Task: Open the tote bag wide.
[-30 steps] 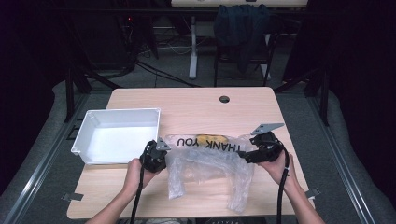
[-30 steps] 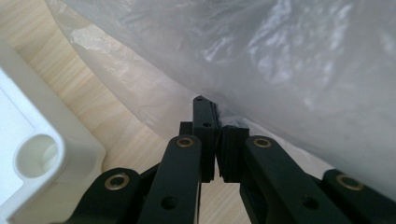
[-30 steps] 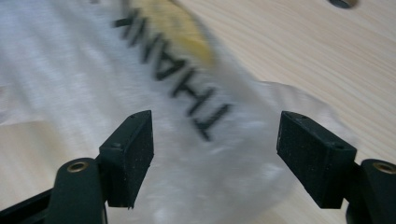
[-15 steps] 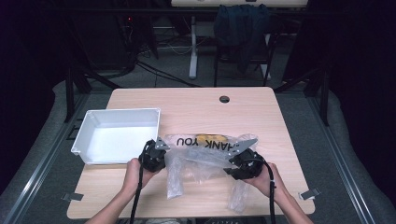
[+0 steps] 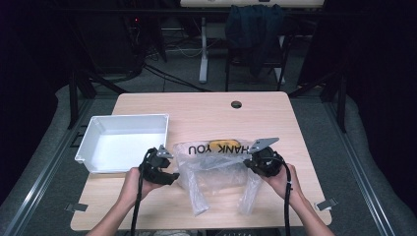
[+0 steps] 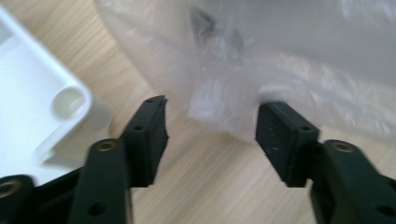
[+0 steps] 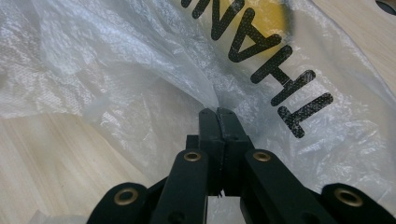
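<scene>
L gripper (image 6: pixel 210 135) low at bag's left edge, jaws just opened, film between but loose. R gripper (image 7: pixel 219 122) just clamped on thin crinkly clear plastic bag (image 5: pixel 216 167) on bench (image 5: pixel 196 108).

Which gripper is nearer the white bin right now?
Left. The left gripper sits just off the white bin at its near corner; the right gripper is across the plastic bag, pinching its far side.

A thin, clear plastic bag (image 5: pixel 216 167) printed with black "THANK YOU" letters lies crumpled on the desk (image 5: pixel 206 110), just right of a white tray (image 5: pixel 123 140); its two handle loops trail toward the near edge; something yellow (image 5: pixel 223 143) shows through the film at its far side, under the lettering.
</scene>
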Action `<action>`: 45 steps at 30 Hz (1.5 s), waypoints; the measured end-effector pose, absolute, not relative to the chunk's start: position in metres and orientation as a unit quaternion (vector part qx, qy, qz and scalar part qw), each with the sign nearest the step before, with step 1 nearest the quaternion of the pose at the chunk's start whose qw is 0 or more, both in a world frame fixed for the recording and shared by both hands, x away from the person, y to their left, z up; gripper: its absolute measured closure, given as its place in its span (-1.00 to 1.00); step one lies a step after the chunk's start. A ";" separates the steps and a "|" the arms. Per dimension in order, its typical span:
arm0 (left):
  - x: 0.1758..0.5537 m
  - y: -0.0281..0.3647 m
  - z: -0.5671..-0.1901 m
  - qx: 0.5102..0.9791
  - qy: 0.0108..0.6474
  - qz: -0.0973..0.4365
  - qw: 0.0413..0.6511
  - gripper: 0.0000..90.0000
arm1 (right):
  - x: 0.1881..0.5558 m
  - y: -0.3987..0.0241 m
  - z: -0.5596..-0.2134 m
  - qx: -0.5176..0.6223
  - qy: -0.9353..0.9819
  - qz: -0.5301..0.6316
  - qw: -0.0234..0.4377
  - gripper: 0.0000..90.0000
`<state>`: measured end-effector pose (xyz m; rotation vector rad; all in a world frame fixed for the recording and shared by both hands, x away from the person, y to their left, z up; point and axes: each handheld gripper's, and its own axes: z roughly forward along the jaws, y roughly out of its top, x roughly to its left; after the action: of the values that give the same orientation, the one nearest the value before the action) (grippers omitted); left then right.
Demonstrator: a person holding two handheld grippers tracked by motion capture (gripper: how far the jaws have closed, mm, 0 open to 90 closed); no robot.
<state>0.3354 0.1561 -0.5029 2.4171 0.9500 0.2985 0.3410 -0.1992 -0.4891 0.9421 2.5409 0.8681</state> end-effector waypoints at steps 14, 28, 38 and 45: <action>0.326 0.169 -0.449 0.874 0.346 0.149 0.306 -0.32 | 0.352 -0.189 -0.488 0.318 0.887 0.300 0.146 1.00; 0.327 0.122 -0.418 0.876 0.309 0.153 0.337 -0.34 | 0.348 -0.181 -0.487 0.309 0.893 0.297 0.140 1.00; 0.337 0.087 -0.442 0.909 0.270 0.197 0.247 -0.09 | 0.346 -0.183 -0.485 0.305 0.895 0.293 0.142 1.00; 0.347 0.084 -0.478 0.922 0.249 0.195 0.224 0.81 | 0.348 -0.192 -0.477 0.310 0.892 0.293 0.151 0.99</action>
<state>0.3469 0.0837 -0.4780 2.5440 0.6859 0.5393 0.3480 -0.1921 -0.4774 0.8893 2.5606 0.8406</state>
